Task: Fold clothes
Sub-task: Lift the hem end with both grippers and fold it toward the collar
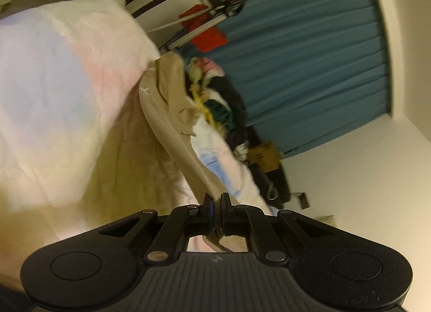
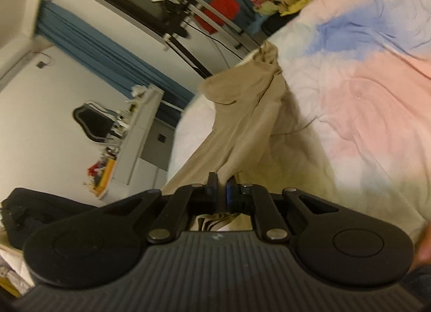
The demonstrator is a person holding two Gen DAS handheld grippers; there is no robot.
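Clothes here mean one beige garment (image 1: 172, 123) that we hold stretched above the bed (image 2: 363, 91), with both pairs of tongs pinching it. Largest in both views is the bed, covered by a pastel quilt in white, blue and pink, and the garment hangs over the part of it nearest us, its far end bunched near the bed's far edge. Behind the bed a teal curtain (image 1: 309, 64) covers the wall, and a pile of mixed clothes (image 1: 215, 91) sits at the far end of the bed, beside something red (image 1: 207, 31) on a rack. In the right wrist view a white shelf unit (image 2: 140, 134) stands against the wall past the bed's edge, with a black bag (image 2: 29, 212) low in the near corner. Our left tongs (image 1: 214, 198) are closed tight on a fold of the beige cloth, which runs away from the tips in a taut band. Our right tongs (image 2: 221, 185) are likewise clamped on the cloth, with a little of it bunched behind the fingers (image 2: 212, 181).
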